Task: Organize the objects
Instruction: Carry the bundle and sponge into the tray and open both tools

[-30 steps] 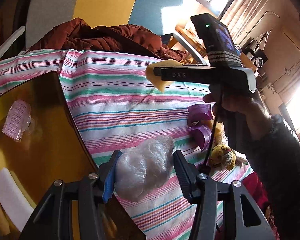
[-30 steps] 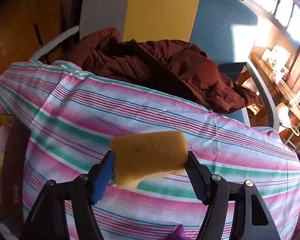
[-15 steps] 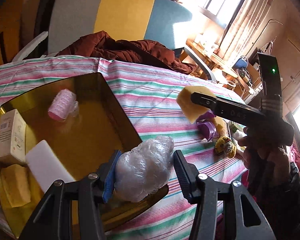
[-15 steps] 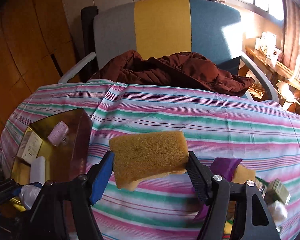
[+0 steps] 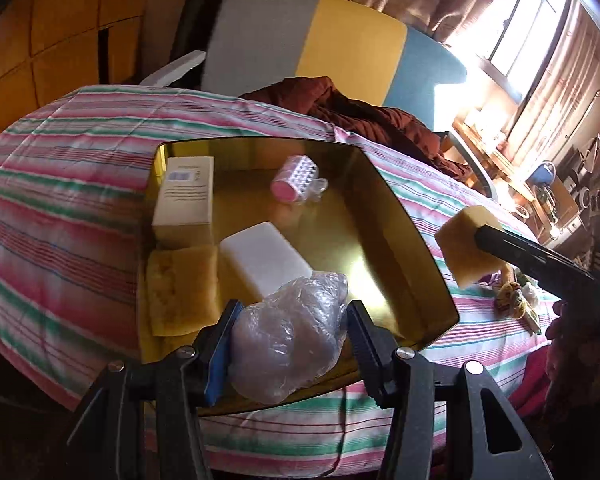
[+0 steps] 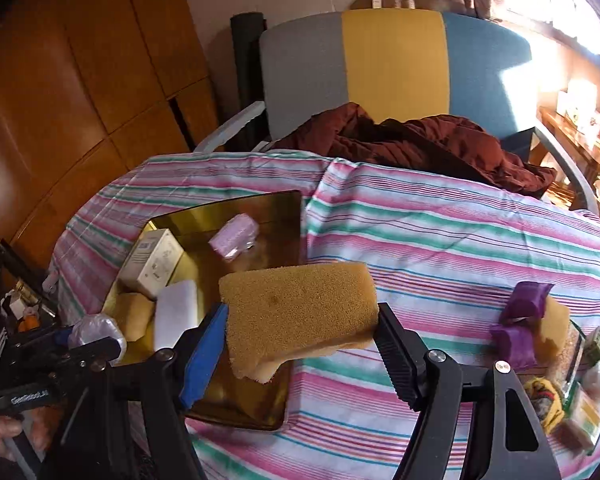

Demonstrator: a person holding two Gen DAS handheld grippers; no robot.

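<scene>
My left gripper (image 5: 293, 320) is shut on a crumpled clear plastic bag (image 5: 288, 344), held above the near edge of the gold tray (image 5: 364, 240). In the tray lie a white box (image 5: 184, 200), a pink roller (image 5: 296, 180), a white foam block (image 5: 266, 260) and a yellow sponge (image 5: 180, 288). My right gripper (image 6: 300, 320) is shut on another yellow sponge (image 6: 300, 304), which hangs over the tray's (image 6: 236, 396) right near corner. In the left wrist view that held sponge (image 5: 466, 248) shows just right of the tray.
A striped cloth (image 6: 440, 240) covers the table. A pile of small items with purple pieces (image 6: 520, 320) lies at the right. Behind the table stands a grey, yellow and blue chair (image 6: 392, 64) with a brown jacket (image 6: 420, 140) on it.
Both grippers have swung left with their loads, from over the bare cloth to the tray. The whole tray and its contents have come into view.
</scene>
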